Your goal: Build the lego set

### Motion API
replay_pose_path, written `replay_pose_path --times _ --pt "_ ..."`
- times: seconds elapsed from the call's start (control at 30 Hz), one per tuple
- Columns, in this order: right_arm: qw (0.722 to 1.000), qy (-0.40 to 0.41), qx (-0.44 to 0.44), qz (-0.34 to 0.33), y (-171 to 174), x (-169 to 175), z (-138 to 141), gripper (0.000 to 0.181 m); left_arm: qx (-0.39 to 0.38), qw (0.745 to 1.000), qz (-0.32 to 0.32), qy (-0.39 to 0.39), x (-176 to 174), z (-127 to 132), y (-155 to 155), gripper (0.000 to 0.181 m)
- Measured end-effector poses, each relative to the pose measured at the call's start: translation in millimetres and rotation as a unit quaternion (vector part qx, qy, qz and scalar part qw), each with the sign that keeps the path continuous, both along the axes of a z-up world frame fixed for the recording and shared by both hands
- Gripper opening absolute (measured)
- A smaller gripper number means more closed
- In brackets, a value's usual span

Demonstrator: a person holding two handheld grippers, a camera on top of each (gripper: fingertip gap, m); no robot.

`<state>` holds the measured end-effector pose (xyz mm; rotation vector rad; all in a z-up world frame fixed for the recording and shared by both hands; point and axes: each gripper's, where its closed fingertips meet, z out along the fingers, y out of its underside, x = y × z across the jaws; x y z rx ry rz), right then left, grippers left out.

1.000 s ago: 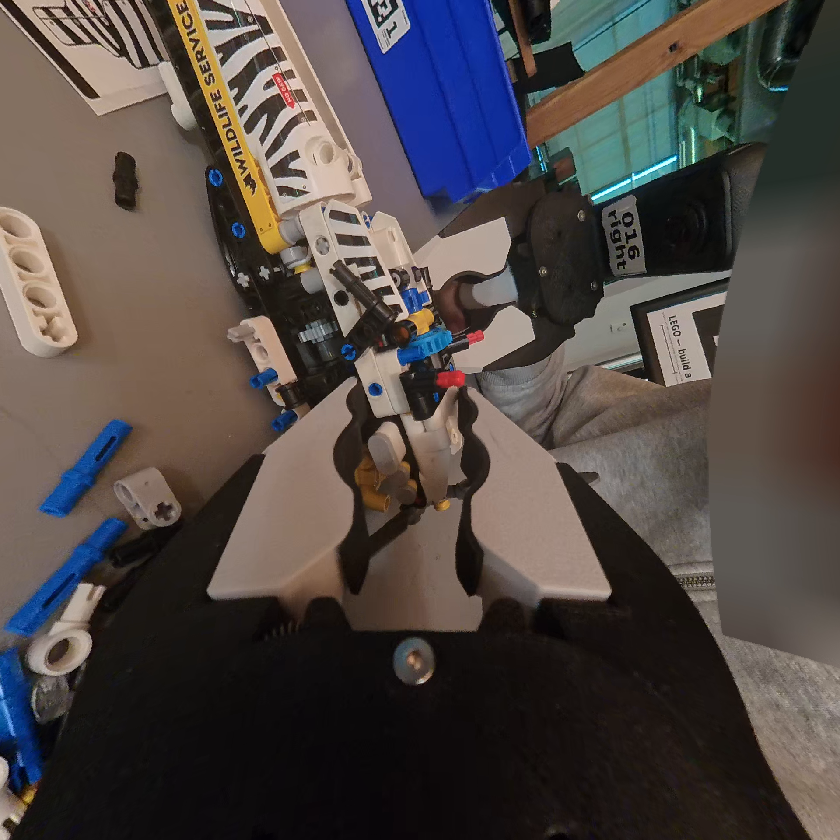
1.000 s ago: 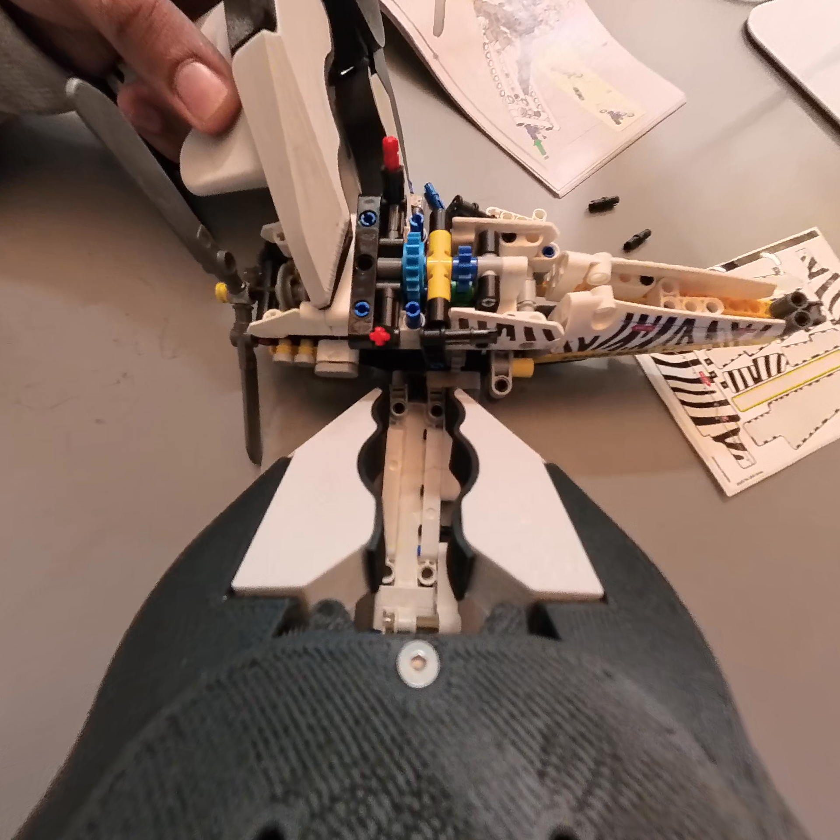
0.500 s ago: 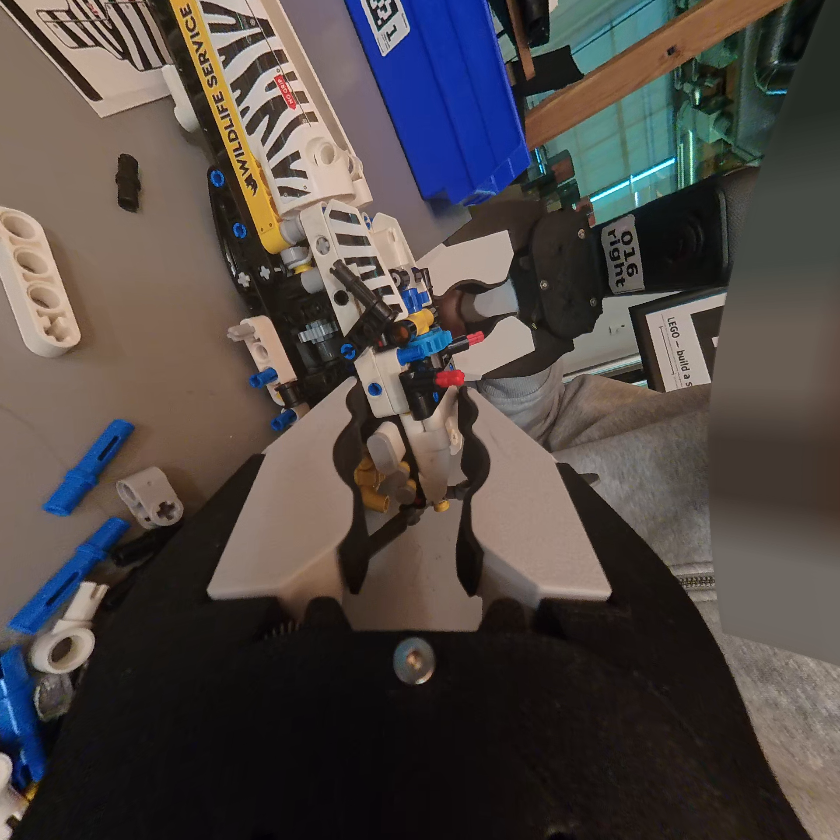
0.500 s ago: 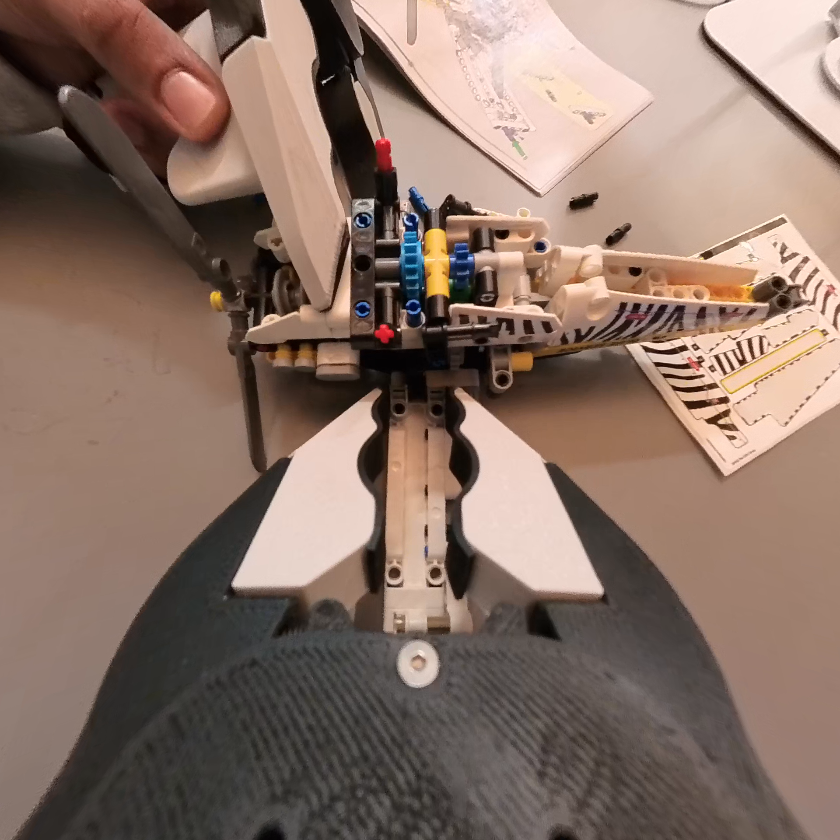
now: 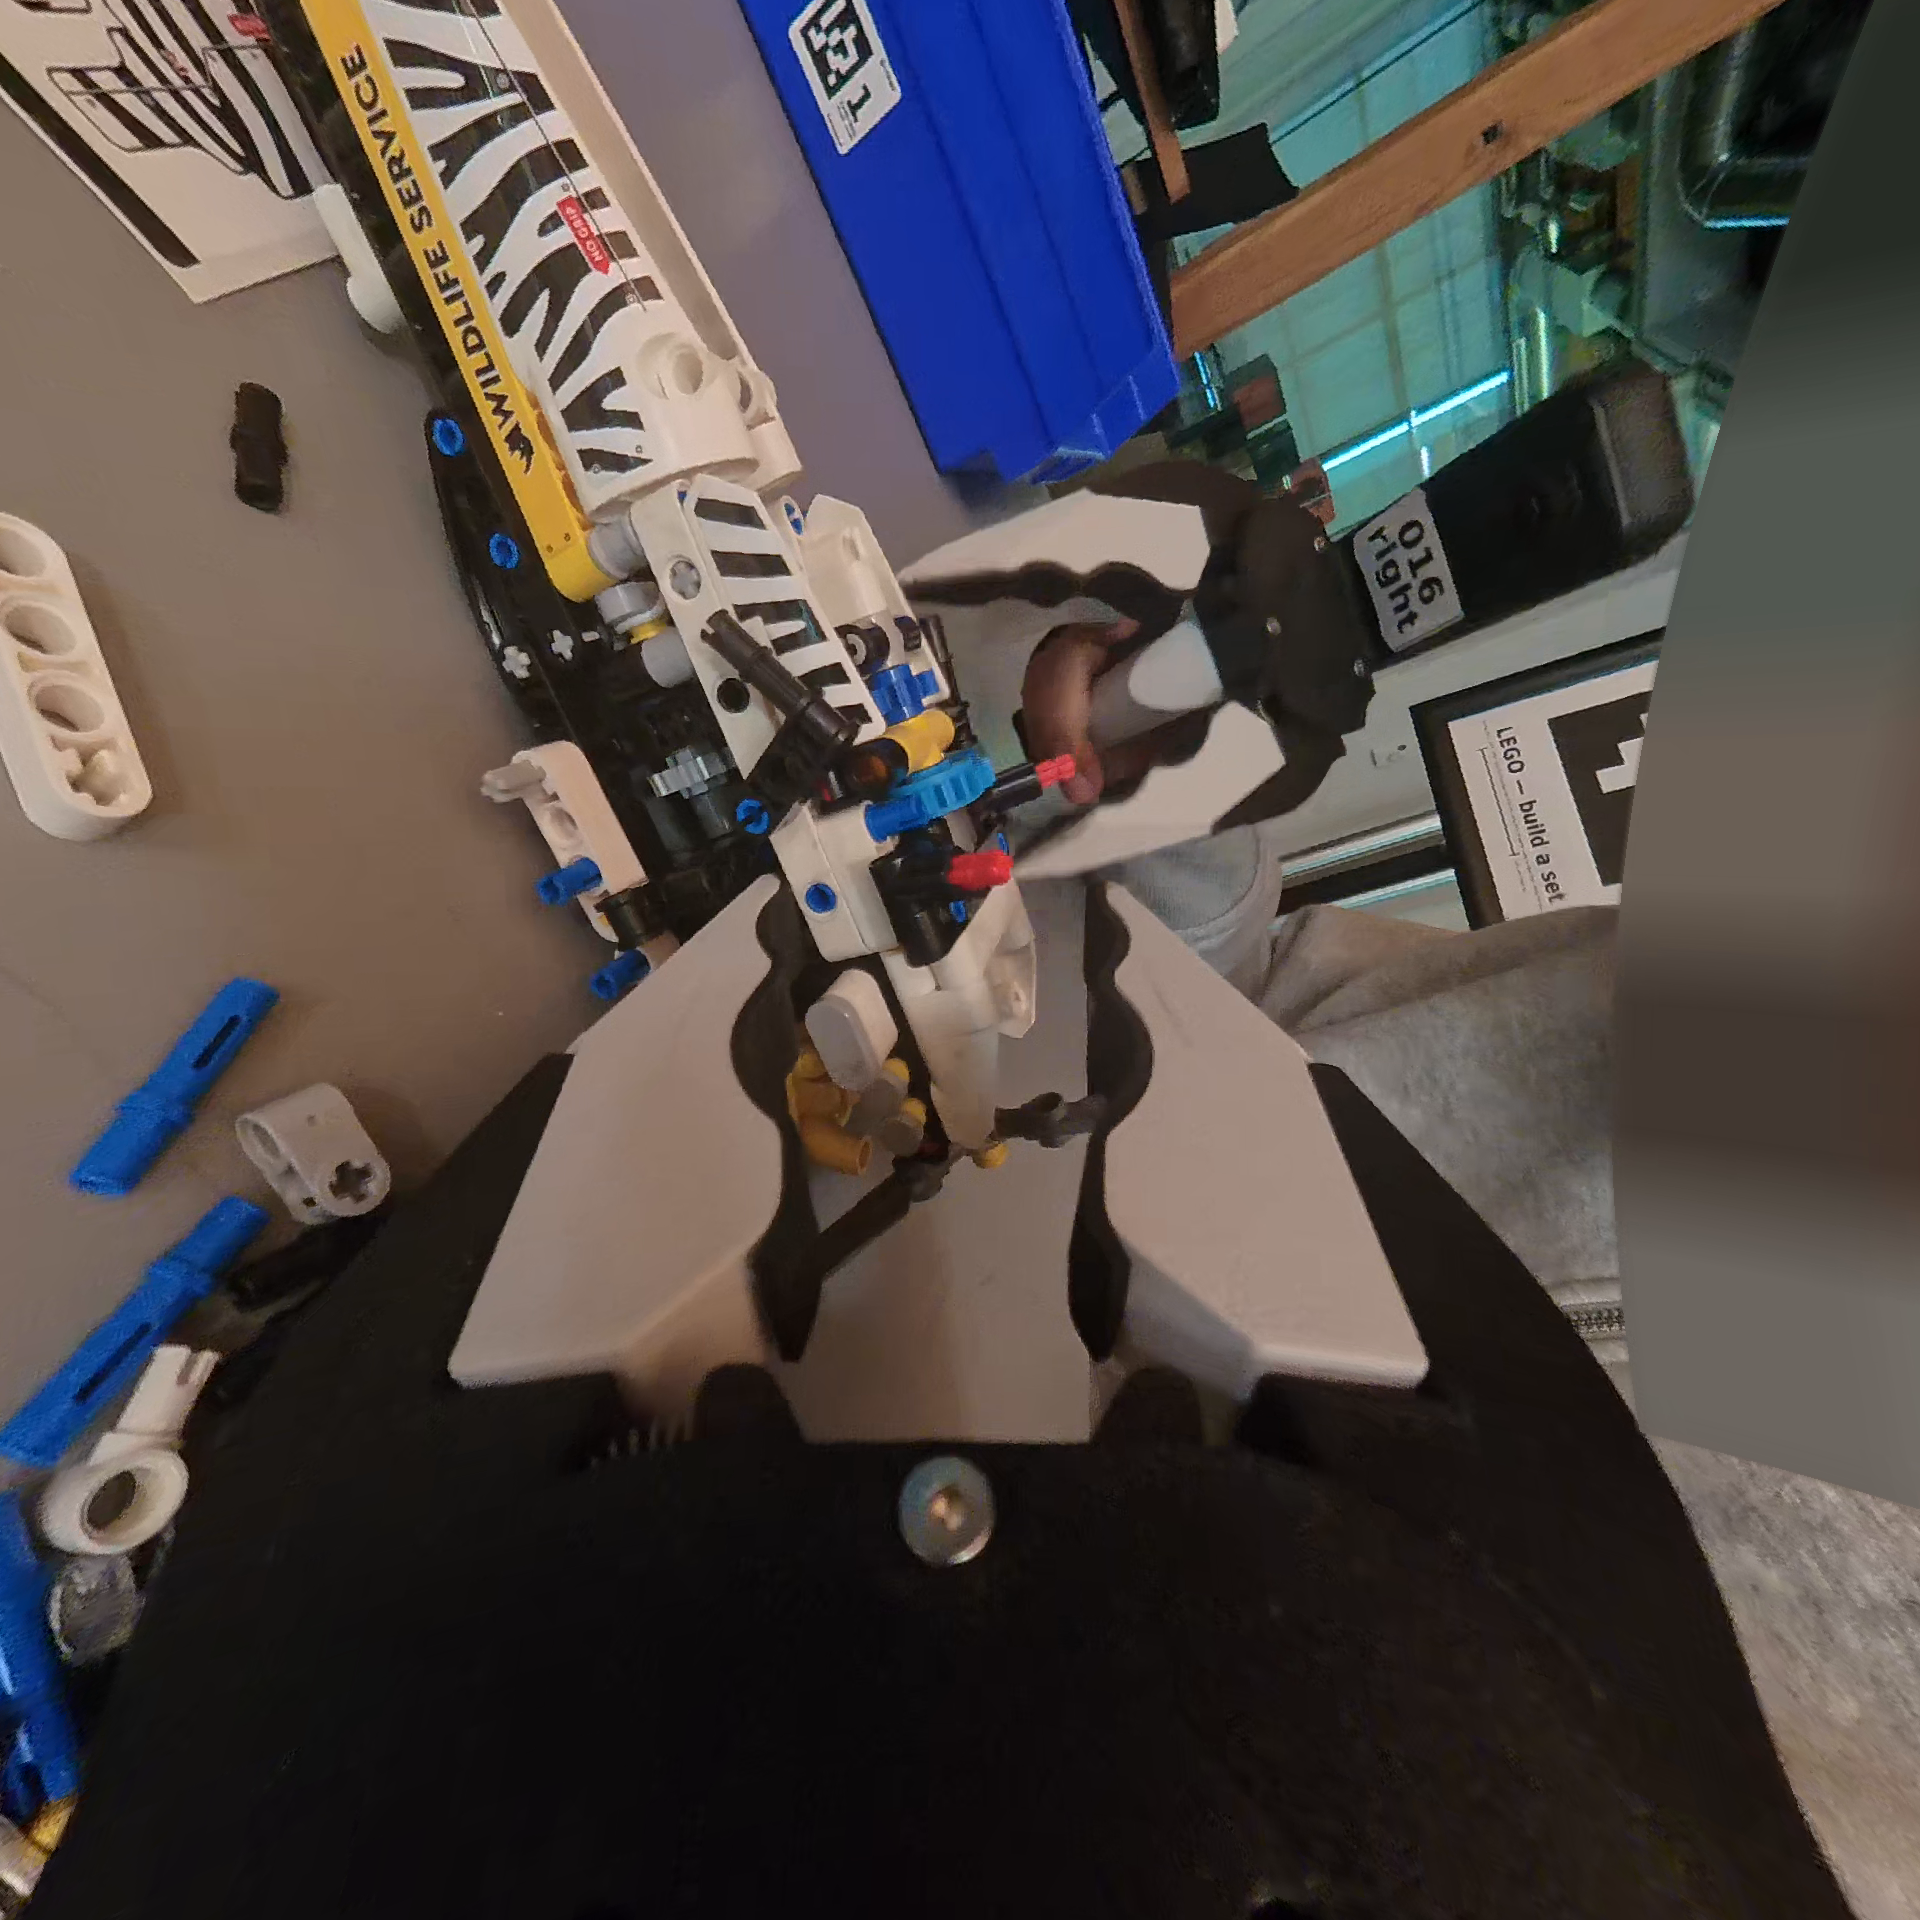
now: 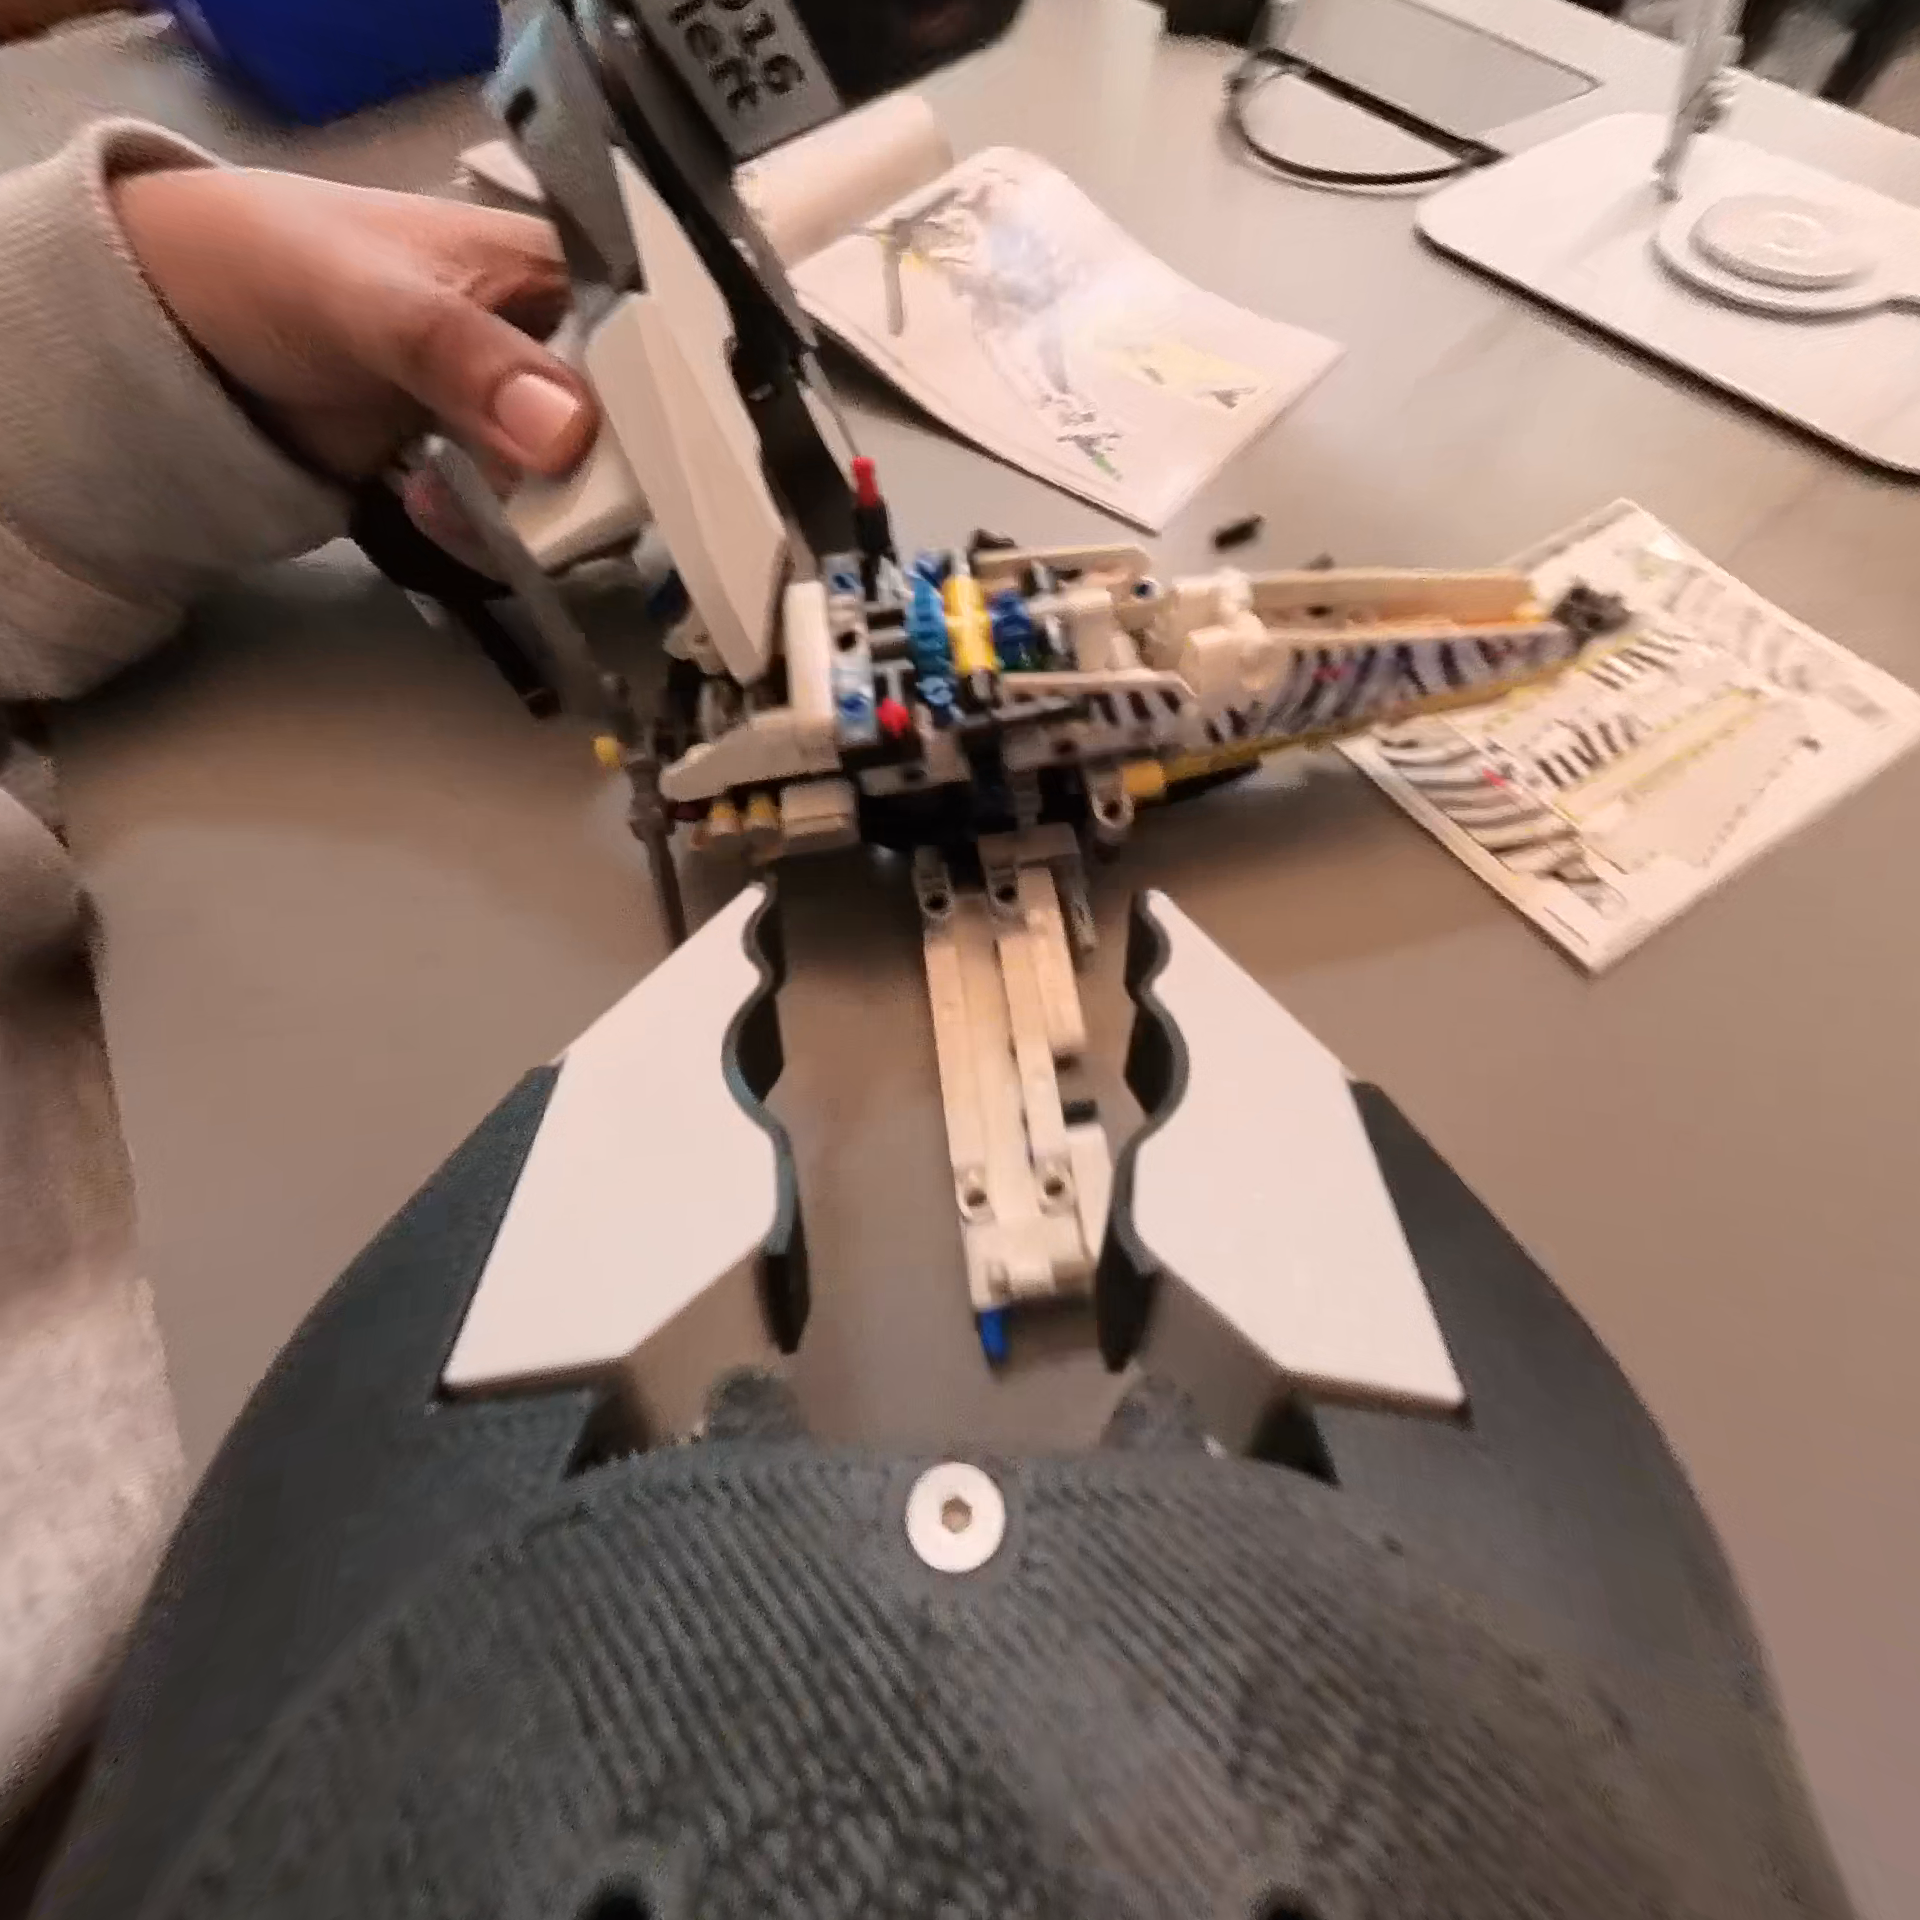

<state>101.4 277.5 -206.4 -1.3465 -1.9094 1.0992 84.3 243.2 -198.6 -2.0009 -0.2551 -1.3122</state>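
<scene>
Now my left gripper (image 5: 930,1049) has its jaws clamped on the lego model's (image 6: 1039,665) nose, while my right gripper's (image 6: 951,1029) jaws stand apart around its white strut (image 6: 1013,1091) on the worktop (image 6: 364,904).

- The left gripper (image 5: 930,935) has two pale grey wedge-shaped fingers (image 5: 644,1164) with wavy black inner pads, set in a black body with a silver screw (image 5: 945,1510) at its middle.
- The right gripper (image 6: 954,914) has the same pale fingers (image 6: 1278,1164) on a ribbed, dark grey-blue printed body with a silver washer (image 6: 956,1530).
- Each gripper bears a black-and-white label.
- The person wears a light beige-grey sleeve (image 6: 94,395).
</scene>
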Motion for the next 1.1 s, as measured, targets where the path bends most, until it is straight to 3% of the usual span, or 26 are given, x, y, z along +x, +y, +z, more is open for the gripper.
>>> replay_pose_path --times 0.13,0.3,0.4,0.5,0.73,0.83,1.1 --pt "0.996 -0.019 -0.019 -0.084 29 26 -13 0.066 0.003 1.0 0.004 0.012 -1 2 -2 0.058" --pt "0.994 -0.034 -0.011 -0.102 25 41 -19 0.066 0.025 0.999 0.019 0.011 -10 9 -6 0.059" --pt "0.992 -0.091 0.015 -0.09 19 42 -39 0.069 0.047 0.998 0.036 -0.006 -20 13 -9 0.055" --pt "0.993 -0.086 0.032 -0.078 9 44 -39 0.06 0.078 0.994 0.057 -0.041 -33 24 -13 0.056" --pt "0.991 -0.106 -0.046 0.062 -50 72 -34 0.039 0.14 0.98 0.139 -0.012 -68 44 -17 0.057" --pt "0.995 -0.085 -0.039 0.043 -41 69 -27 0.04 0.166 0.973 0.161 -0.005 -76 54 -19 0.057" --pt "0.994 0.063 -0.071 -0.048 -1 55 16 0.04 0.201 0.965 0.169 0.002 -77 67 -21 0.058"
